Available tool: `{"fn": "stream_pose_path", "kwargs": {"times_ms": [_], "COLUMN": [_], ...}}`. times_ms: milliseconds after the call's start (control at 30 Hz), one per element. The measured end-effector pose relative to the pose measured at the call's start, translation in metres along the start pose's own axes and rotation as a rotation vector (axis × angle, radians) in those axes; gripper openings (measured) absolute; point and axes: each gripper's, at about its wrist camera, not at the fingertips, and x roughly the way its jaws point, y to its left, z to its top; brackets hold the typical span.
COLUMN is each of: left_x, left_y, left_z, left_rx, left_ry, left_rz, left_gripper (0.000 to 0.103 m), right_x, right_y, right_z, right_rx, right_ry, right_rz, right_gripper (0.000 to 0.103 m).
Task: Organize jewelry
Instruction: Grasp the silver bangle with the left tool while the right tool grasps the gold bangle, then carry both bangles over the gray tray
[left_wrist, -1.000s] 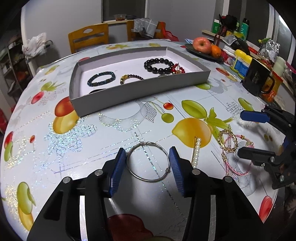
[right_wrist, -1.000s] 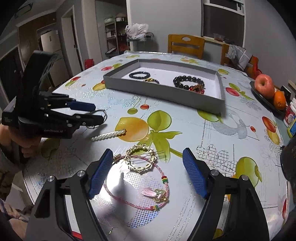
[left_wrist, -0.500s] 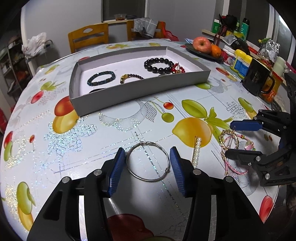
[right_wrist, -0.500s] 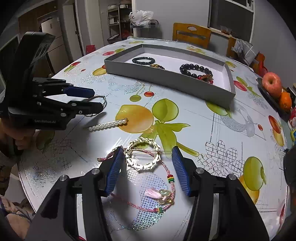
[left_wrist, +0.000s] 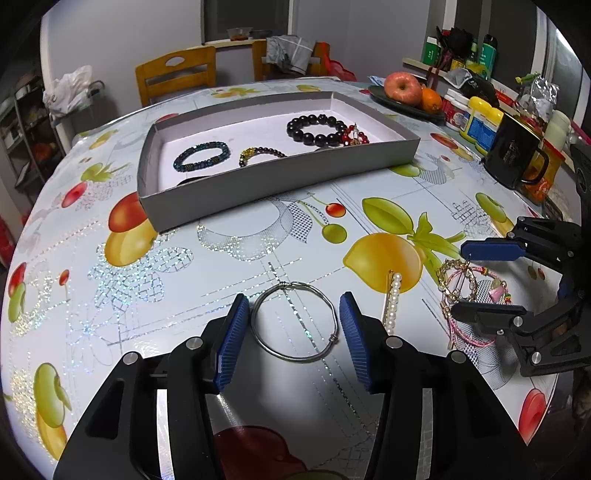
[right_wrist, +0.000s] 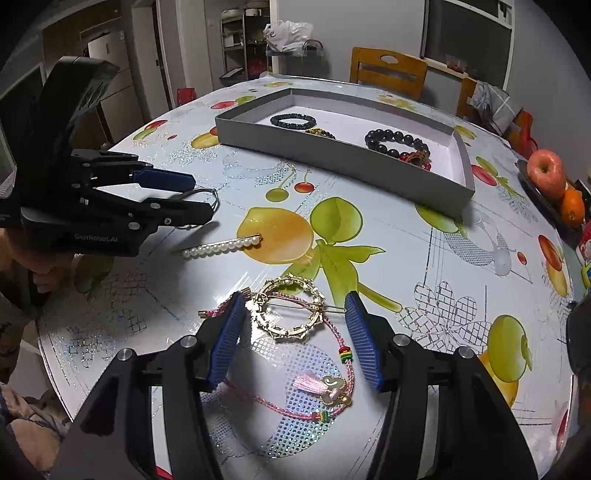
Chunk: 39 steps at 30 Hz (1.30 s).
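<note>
My left tongs (left_wrist: 295, 332) hang low over the table (left_wrist: 221, 280), jaws parted, straddling the silver wire bangle (left_wrist: 295, 321) that lies flat; pads near its sides, nothing gripped. My right tongs (right_wrist: 295, 336) likewise spread, around the gold ring hair clip (right_wrist: 290, 310), which sits on a pink cord bracelet (right_wrist: 332, 369) with a tassel charm. Pearl hair pin (right_wrist: 221, 245) lies between the two sets of tongs. Side of the left tool reads "GenRobot.AI". Farther off, grey tray (left_wrist: 280, 177) holds a dark teal bead bracelet (left_wrist: 201, 156), a slim gold-and-dark one (left_wrist: 260, 153), a large black bead bracelet (left_wrist: 316, 129) and red beads (left_wrist: 354, 134). Beyond: black mug (left_wrist: 511, 157), apple (left_wrist: 402, 88), orange (left_wrist: 430, 99); bottle labels unreadable.
</note>
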Motion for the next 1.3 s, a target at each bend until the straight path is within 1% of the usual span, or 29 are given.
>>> {"fn": "stream_pose_path", "kwargs": {"times_ms": [67,100,133,333,700,867,1067,1300], "left_x": [0.001,0.0,0.0,-0.001,-0.017,-0.032,-0.058,-0.083], "left_y": [0.0,0.0,0.0,-0.001,-0.004,-0.005,-0.005,0.0], "left_z": [0.0,0.0,0.0,0.0,-0.002,0.005,0.018,0.043], "left_rx": [0.002,0.002,0.002,0.003,0.012,0.019,0.031,0.041], "left_ry": [0.0,0.0,-0.002,-0.011,-0.056,-0.084,-0.138,-0.206], "left_rz": [0.002,-0.001,-0.006,-0.024,-0.033,-0.042,-0.036,-0.021], "left_gripper": [0.052,0.052,0.05,0.049,0.049,0.049,0.049,0.049], "right_x": [0.0,0.0,0.0,-0.008,-0.029,-0.046,-0.065,-0.089], "right_y": [0.0,0.0,0.0,-0.006,-0.01,-0.008,-0.013,-0.026], "right_z": [0.0,0.0,0.0,-0.002,0.003,0.015,0.033,0.066], "right_rx": [0.002,0.003,0.004,0.031,0.059,0.041,0.03,0.013], "right_ry": [0.0,-0.001,-0.004,-0.045,-0.119,-0.156,-0.204,-0.269], "right_rz": [0.001,0.003,0.005,0.008,-0.005,-0.016,-0.033,-0.054], "right_gripper": [0.056,0.051,0.051,0.051,0.051,0.051,0.051,0.051]}}
